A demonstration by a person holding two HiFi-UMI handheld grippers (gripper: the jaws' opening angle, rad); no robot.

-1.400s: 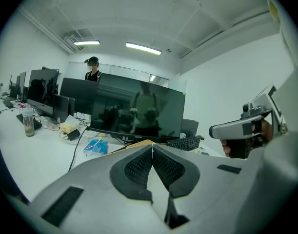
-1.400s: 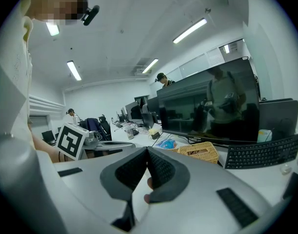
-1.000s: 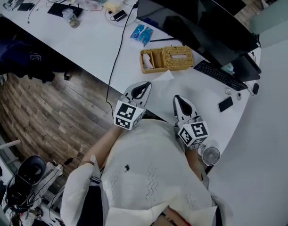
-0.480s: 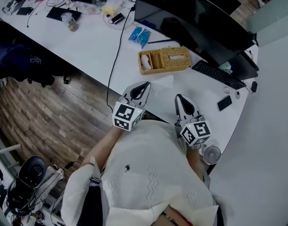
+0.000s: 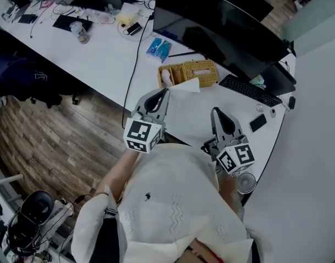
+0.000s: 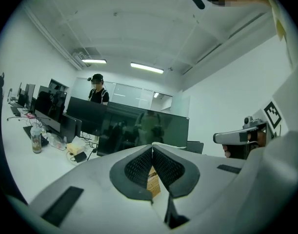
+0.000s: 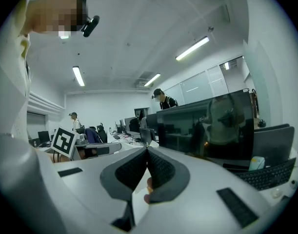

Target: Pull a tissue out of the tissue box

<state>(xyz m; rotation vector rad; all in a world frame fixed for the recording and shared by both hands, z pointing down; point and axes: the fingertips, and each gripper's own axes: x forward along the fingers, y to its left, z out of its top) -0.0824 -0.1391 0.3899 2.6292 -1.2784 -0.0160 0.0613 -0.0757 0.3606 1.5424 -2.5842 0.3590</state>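
A wicker tissue box point(image 5: 201, 70) stands on the white desk point(image 5: 109, 51) in front of a dark monitor, and a side compartment holds a white bottle point(image 5: 166, 76). My left gripper point(image 5: 165, 92) is shut, and a white tissue point(image 5: 186, 85) hangs from its tip, in front of the box. In the left gripper view the jaws of the left gripper point(image 6: 152, 147) meet, with a thin white edge at the tip and wicker point(image 6: 151, 180) showing behind. My right gripper point(image 5: 217, 112) hovers to the right above the desk's front edge. In its own view the right gripper point(image 7: 147, 150) is shut on nothing.
A big monitor point(image 5: 222, 26) stands behind the box, with a keyboard point(image 5: 249, 90) and a phone point(image 5: 258, 123) at the right. Blue packets point(image 5: 159, 48) and a black cable point(image 5: 135, 64) lie to the left. A small fan point(image 5: 245, 182) sits near my right hand. Other people stand beyond the monitors.
Both grippers have risen. The tissue has come up with the left gripper and now overlaps the wicker box instead of lying on the desk in front of it.
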